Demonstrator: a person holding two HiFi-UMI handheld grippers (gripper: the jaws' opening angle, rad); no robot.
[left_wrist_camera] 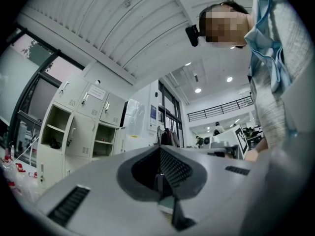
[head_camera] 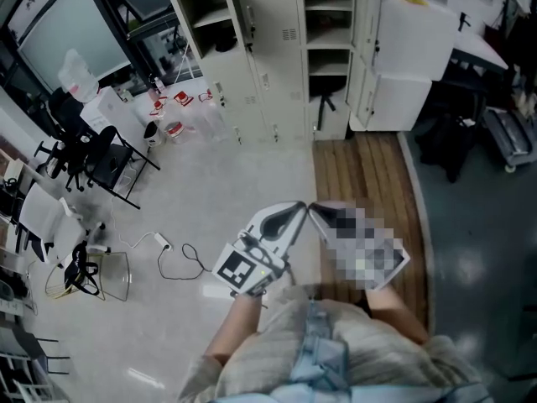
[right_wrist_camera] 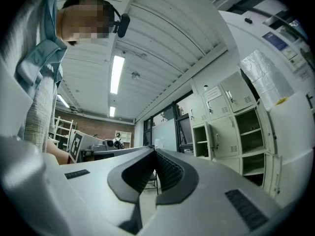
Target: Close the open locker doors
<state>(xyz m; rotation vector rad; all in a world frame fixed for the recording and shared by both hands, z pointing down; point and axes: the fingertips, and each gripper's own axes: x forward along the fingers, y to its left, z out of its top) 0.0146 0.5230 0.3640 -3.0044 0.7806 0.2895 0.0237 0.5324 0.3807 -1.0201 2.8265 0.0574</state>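
Head view, left claw (head_camera: 299,207) and right claw (head_camera: 314,211) close together at centre, lockers (head_camera: 268,74) at 12 o'clock, several doors (head_camera: 367,57) swung open, left gripper view, claw pressed together on nothing, lockers at 9 o'clock, right gripper view, claw likewise together, lockers at 3 o'clock

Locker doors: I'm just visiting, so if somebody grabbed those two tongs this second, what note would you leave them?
Left tongs: shut, empty.
Right tongs: shut, empty, tip beside the left one, held low in front of the person.
Cream metal lockers: ahead across the floor, out of reach from here.
Open: the top-left compartment, and the right-hand column with its doors swung out.
Left to do: walk up and push each open door shut.
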